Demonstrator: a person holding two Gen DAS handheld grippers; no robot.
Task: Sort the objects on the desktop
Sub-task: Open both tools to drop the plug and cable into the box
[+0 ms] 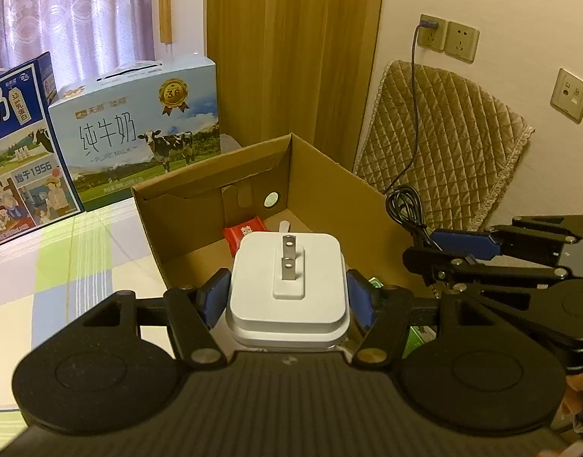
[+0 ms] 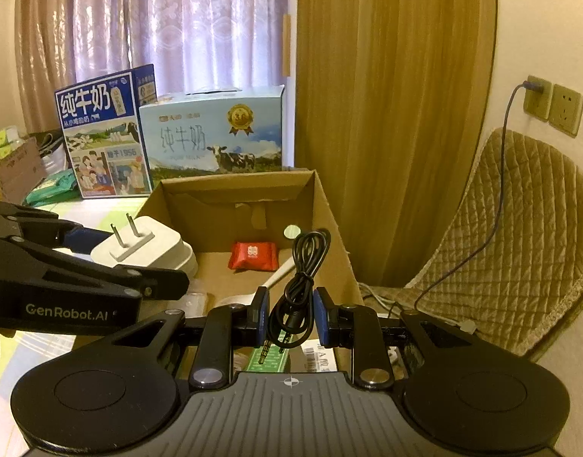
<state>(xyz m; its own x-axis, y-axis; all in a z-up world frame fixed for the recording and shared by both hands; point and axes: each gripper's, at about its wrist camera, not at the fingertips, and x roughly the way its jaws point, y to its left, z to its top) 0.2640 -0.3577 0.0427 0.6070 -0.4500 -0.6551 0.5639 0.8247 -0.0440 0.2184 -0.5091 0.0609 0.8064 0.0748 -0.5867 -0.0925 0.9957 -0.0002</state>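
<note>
Though held, charger (image 1: 287, 285) base hidden.

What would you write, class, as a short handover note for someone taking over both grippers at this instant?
Left gripper: shut on the square white plastic plug adapter, prongs up, held over the near edge of the open brown cardboard box.
Right gripper: shut on the coiled black audio cable, also above the box.
Done: the red foil snack packet and a white plastic spoon already lie in the box.
Left: release adapter and cable into the box; then check the table for further items.
</note>
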